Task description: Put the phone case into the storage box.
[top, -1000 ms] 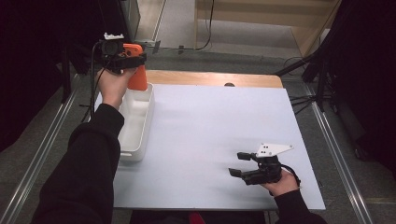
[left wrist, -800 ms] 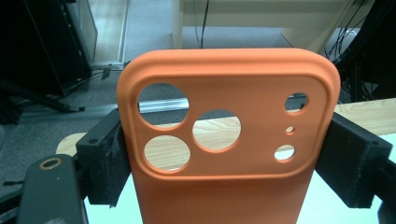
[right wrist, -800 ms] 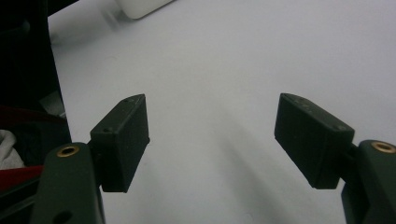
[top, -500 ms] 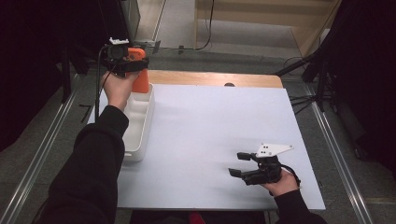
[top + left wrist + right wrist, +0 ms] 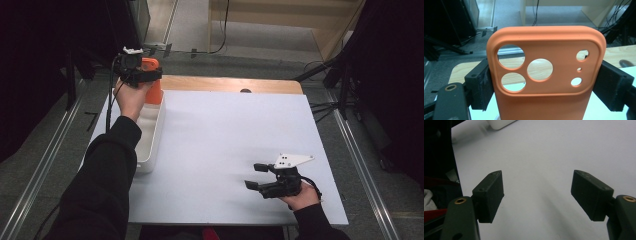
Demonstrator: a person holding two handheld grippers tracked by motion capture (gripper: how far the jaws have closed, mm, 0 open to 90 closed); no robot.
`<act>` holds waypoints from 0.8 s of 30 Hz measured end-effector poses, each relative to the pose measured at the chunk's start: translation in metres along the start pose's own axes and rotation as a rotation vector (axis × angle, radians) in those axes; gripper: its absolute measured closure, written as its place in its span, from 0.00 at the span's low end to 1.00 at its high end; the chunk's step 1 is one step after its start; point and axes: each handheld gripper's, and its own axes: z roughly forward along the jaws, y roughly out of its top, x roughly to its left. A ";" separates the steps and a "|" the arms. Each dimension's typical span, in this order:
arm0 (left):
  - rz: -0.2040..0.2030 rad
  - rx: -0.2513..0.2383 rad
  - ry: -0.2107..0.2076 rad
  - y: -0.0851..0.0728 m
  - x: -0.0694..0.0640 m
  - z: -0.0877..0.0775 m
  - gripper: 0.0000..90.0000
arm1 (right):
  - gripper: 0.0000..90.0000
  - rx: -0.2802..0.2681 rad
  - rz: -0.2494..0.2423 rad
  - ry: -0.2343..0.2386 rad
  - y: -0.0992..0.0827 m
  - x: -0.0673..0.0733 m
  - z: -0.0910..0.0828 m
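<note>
A: Item one?
B: Orange phone case [image 5: 544,82], pinched by its side edges in the left gripper [image 5: 136,70], raised at eleven o'clock above the white tray [image 5: 150,142], probably for carrying.
A: Item two?
B: Right gripper [image 5: 260,176], five o'clock, jaws spread, empty.

white table [image 5: 230,150], wood strip along far edge; white tray [image 5: 152,132] sits at its left edge

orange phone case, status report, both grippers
Left gripper shut on orange silicone phone case, held above white tray. Right gripper open, empty, low over white tabletop. Nothing in the way.
</note>
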 end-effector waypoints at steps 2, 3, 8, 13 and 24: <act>0.003 -0.008 0.009 -0.003 0.000 0.001 0.18 | 0.28 0.002 0.002 0.001 0.000 0.000 0.000; 0.005 -0.006 0.006 -0.005 0.001 0.002 0.18 | 0.28 0.002 0.001 0.000 0.000 0.000 0.000; 0.018 0.021 0.007 -0.011 0.002 0.006 0.17 | 0.28 0.004 0.004 0.001 0.000 0.000 0.000; 0.015 0.030 0.006 -0.016 0.002 0.010 0.17 | 0.28 0.002 0.005 0.001 0.000 0.001 0.000; 0.028 0.060 0.008 -0.025 0.004 0.016 0.17 | 0.28 0.004 0.006 0.002 0.000 0.000 0.001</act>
